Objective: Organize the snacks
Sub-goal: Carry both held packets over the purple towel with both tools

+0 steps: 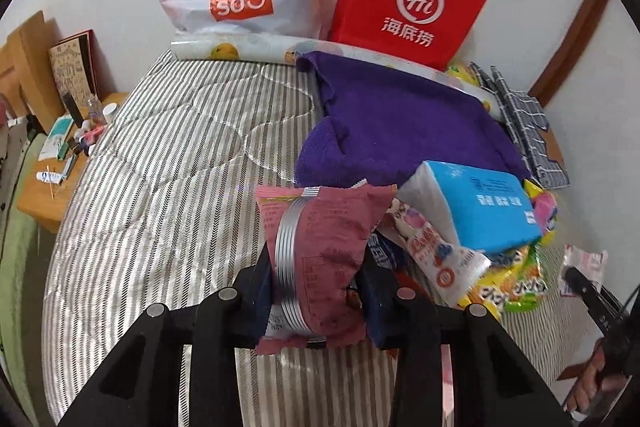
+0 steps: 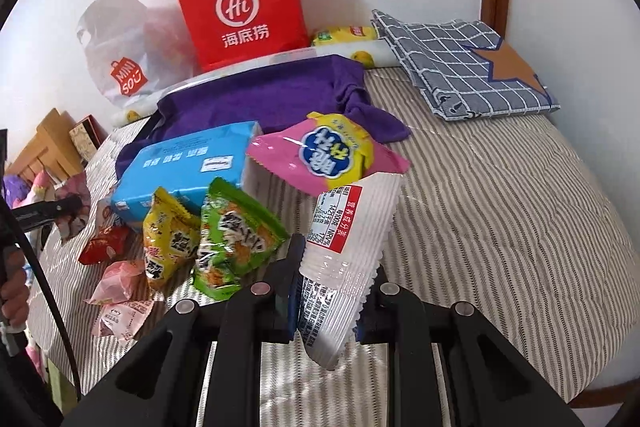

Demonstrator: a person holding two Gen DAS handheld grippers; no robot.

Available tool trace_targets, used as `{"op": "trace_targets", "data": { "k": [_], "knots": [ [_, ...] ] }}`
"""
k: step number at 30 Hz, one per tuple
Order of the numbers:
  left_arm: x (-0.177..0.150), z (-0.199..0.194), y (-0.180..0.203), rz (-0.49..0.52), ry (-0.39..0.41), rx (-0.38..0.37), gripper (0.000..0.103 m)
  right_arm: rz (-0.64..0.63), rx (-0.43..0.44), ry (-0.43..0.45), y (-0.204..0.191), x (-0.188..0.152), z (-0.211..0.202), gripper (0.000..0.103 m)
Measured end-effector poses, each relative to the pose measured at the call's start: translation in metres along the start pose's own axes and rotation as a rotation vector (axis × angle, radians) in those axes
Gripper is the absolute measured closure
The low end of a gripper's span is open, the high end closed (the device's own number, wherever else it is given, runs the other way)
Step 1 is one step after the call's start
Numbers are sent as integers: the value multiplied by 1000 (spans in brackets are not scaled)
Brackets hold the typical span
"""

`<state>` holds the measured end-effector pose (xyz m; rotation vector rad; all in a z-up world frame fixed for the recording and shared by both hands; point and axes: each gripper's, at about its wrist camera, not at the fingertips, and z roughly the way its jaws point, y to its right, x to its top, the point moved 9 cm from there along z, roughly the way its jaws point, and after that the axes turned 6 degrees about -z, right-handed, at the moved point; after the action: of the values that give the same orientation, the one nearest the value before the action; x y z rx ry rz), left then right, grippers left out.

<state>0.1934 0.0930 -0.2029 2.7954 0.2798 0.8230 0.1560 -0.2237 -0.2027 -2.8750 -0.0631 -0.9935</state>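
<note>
Nearest my lenses, both grippers hold 1 snack each above the striped bed (image 1: 152, 187). My left gripper (image 1: 316, 291) pinches a maroon packet (image 1: 320, 259) across its middle, and my right gripper (image 2: 332, 291) pinches a white packet (image 2: 348, 259) near its lower end, so I judge both lifted for sorting. Beyond them the snack pile (image 2: 192, 227) lies around the tissue pack (image 2: 188, 167). Behind that pack lies a purple towel (image 2: 256, 99), then a red bag (image 2: 240, 7) and a white bag (image 2: 120, 59); their contents are hidden.
</note>
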Motion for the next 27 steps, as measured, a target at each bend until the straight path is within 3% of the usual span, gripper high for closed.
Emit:
{"op": "trace_targets", "data": {
  "k": [7,17,27],
  "knots": [
    [-4,-20,14,37,10,-62,68,-26,3,41,-20,16,-17,83],
    [-1,-34,68,105,38,-139,68,-70,29,34,-38,40,-28,83],
    [32,-33,116,144,53,-185,67,-98,58,93,-41,97,-30,83]
  ]
}}
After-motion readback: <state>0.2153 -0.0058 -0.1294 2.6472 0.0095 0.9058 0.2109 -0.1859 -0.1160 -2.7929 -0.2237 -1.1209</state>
